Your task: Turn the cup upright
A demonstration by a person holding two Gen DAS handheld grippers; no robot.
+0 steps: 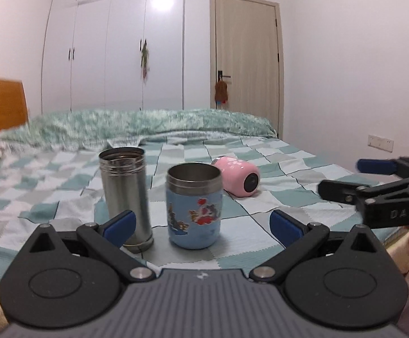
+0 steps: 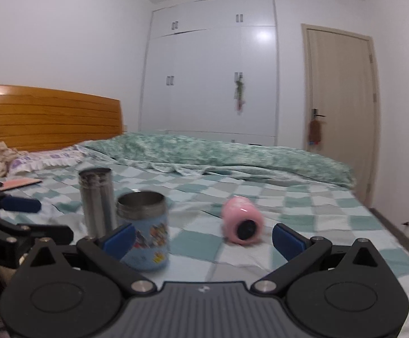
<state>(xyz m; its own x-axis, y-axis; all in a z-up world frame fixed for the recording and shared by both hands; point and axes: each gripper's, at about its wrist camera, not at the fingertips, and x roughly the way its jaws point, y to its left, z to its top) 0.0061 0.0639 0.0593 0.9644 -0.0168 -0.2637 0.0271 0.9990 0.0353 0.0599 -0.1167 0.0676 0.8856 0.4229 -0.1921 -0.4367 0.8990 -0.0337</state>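
A pink cup lies on its side on the checked bedspread, its dark end facing me; it also shows in the right wrist view. A blue cartoon-printed cup stands upright with its steel mouth up, also in the right wrist view. A tall steel cup stands upright to its left, also in the right wrist view. My left gripper is open and empty, just in front of the blue cup. My right gripper is open and empty, with the pink cup ahead between its fingers.
A green blanket lies bunched across the far side of the bed. A wooden headboard and pillows are at the left. A white wardrobe and a door stand behind. The bed's right edge drops to the floor.
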